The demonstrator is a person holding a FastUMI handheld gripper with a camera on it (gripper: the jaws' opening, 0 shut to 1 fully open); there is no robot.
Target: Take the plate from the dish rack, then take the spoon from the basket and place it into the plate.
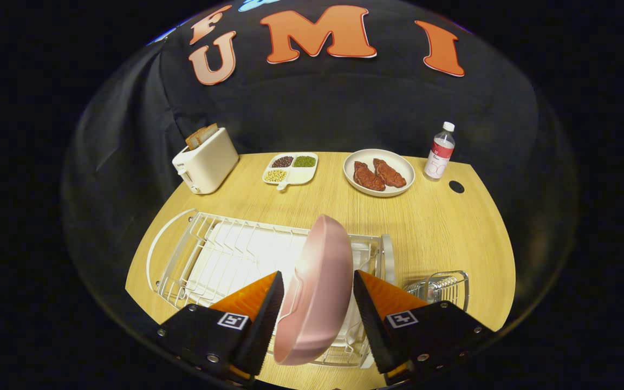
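Note:
A pink plate [320, 281] stands on edge, slightly tilted, over the right end of the white wire dish rack [220, 254]. My gripper [317, 279] is shut on it, one finger against each face. The plate's lower rim reaches down past the rack's front edge. Just right of the rack stands a small wire basket [444, 284], partly hidden behind my right finger. Something shiny shows inside it, but I cannot make out its shape.
At the back of the wooden table [442, 227] stand a white toaster [206, 160] with bread, a divided dish of beans [290, 169], a white plate with two pieces of meat [378, 172] and a water bottle [440, 151].

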